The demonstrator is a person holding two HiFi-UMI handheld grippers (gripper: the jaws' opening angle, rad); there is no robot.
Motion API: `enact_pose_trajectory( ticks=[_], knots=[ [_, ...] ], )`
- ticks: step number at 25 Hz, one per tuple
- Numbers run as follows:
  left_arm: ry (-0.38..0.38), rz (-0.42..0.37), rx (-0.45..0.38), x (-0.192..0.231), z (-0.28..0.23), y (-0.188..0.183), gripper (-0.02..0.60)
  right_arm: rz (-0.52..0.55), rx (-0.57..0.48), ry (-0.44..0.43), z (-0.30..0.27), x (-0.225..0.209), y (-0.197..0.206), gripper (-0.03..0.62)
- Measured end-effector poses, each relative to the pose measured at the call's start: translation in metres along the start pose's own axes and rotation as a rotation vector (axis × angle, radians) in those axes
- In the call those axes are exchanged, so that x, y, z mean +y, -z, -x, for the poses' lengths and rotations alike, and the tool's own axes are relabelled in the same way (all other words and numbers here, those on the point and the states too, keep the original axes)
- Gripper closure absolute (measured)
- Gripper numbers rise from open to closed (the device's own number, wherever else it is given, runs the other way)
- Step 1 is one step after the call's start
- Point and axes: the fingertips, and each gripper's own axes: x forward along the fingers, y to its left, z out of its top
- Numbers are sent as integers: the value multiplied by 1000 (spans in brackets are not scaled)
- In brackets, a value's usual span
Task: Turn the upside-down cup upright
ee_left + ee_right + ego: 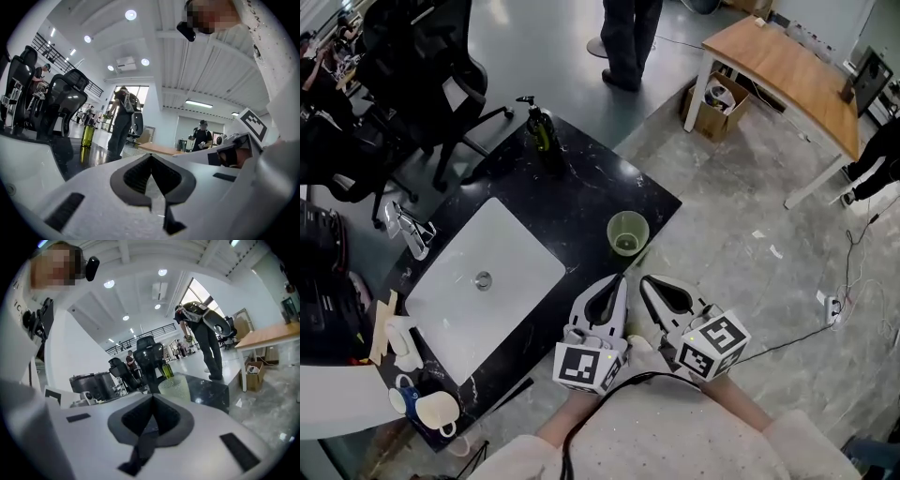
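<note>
- Cup [628,232]: a pale green, see-through cup that stands on the black counter [581,183], near the counter's edge on the person's right, to the right of the white sink [525,246] and well apart from the soap bottle [541,127]
- From the head view its round rim faces up and the bottom shows through the opening, so I judge it is mouth-up and already upright; the right gripper view shows it standing on its base on the dark top
- Left gripper [619,281]: jaws pressed together with nothing between them, tips short of the cup and not touching it
- Right gripper [645,281]: jaws likewise closed tight and empty; its own view shows the cup beyond the tips, apart from them
- Both grippers sit side by side close to the person's body, at the near edge of the counter, with neither one on the cup
- Done, as far as can be seen: the flip itself and the release, since the cup stands free
- Left: nothing that the task names; at most a check that the cup sits steady so near the edge, which could be a tipping risk if it is knocked
- The mugs [431,408] at the far left end of the counter play no part
</note>
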Motion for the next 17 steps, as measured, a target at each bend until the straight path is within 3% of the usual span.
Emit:
enact_pose_trajectory(
  ticks=[4,17],
  knots=[
    [10,-3,-2,-2,0,0,574,-5,-34,-1,2,1,-6,588],
    [9,-21,-14,-2,1,-8,574,-11,-7,-27,-1,5,0,588]
  ],
)
